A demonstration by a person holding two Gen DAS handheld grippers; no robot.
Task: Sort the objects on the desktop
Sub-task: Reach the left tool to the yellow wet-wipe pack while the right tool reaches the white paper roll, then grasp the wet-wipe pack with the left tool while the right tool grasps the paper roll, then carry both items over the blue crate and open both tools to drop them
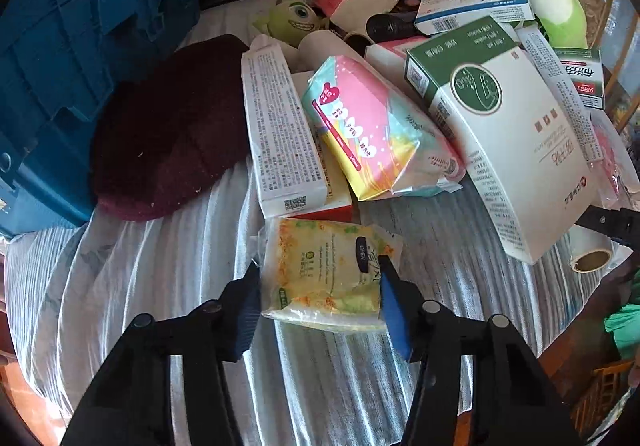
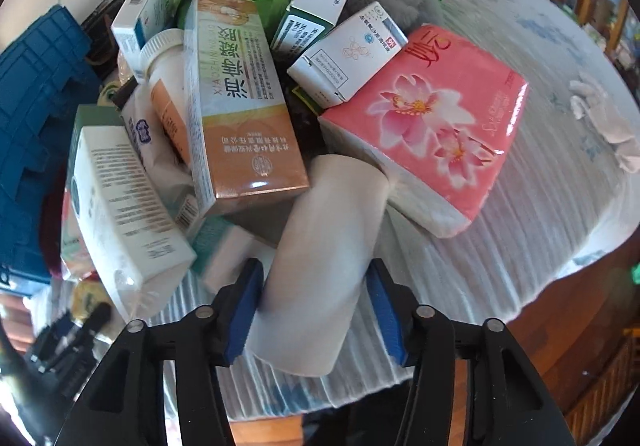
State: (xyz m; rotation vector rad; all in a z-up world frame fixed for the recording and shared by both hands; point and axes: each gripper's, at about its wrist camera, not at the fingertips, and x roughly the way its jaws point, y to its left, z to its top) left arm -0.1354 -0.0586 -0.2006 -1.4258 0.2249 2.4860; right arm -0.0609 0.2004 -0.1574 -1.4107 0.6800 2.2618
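Observation:
In the left wrist view a yellow tissue pack [image 1: 328,278] lies on the striped tablecloth [image 1: 140,286], in front of the heap of boxes. My left gripper [image 1: 318,274] is shut on it, one blue pad pressed on each side. In the right wrist view a white paper roll [image 2: 324,238] leans out from under the pile. My right gripper [image 2: 314,278] is shut on its near end, its pads against both sides. The roll's open end [image 1: 592,258] also shows at the right edge of the left wrist view.
A blue crate [image 1: 80,46] stands at the left with a dark maroon cloth [image 1: 168,126] beside it. Medicine boxes [image 2: 240,106], a pink tissue pack [image 2: 432,126], a colourful pack [image 1: 368,130] and plush toys [image 1: 296,18] form the pile. A white glove [image 2: 604,118] lies right.

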